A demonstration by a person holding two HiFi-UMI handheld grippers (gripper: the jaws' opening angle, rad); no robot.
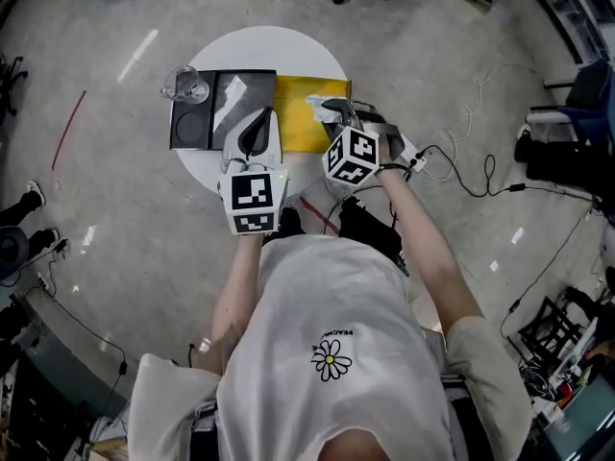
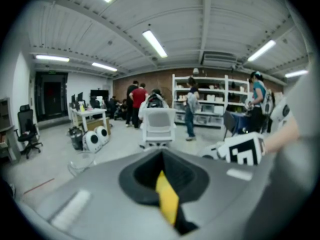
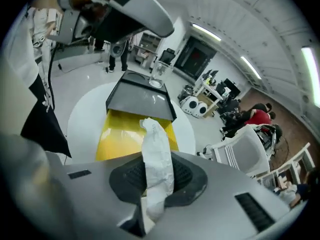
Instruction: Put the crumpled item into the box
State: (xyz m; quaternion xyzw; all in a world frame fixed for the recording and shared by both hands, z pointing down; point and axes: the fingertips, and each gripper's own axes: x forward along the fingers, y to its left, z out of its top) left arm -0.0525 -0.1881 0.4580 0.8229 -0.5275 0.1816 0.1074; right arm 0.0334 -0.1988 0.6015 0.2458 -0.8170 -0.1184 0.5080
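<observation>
The crumpled item [image 3: 157,156] is a white wad of paper or plastic, and my right gripper [image 3: 155,184] is shut on it. In the head view that gripper [image 1: 333,113] holds the wad [image 1: 316,103] over the right part of the yellow box [image 1: 300,115], which lies open on the round white table [image 1: 288,46]. The right gripper view shows the box's yellow bottom [image 3: 127,131] just beyond the wad. My left gripper [image 1: 259,123] lies at the box's left edge. Its jaws [image 2: 167,204] stand close together on a yellow strip [image 2: 167,196], apparently the box's edge.
A black tray [image 1: 223,109] lies left of the yellow box, with a clear glass [image 1: 184,84] at its far left corner. Cables [image 1: 471,176] trail on the floor to the right. Office chairs and people stand further back in the room.
</observation>
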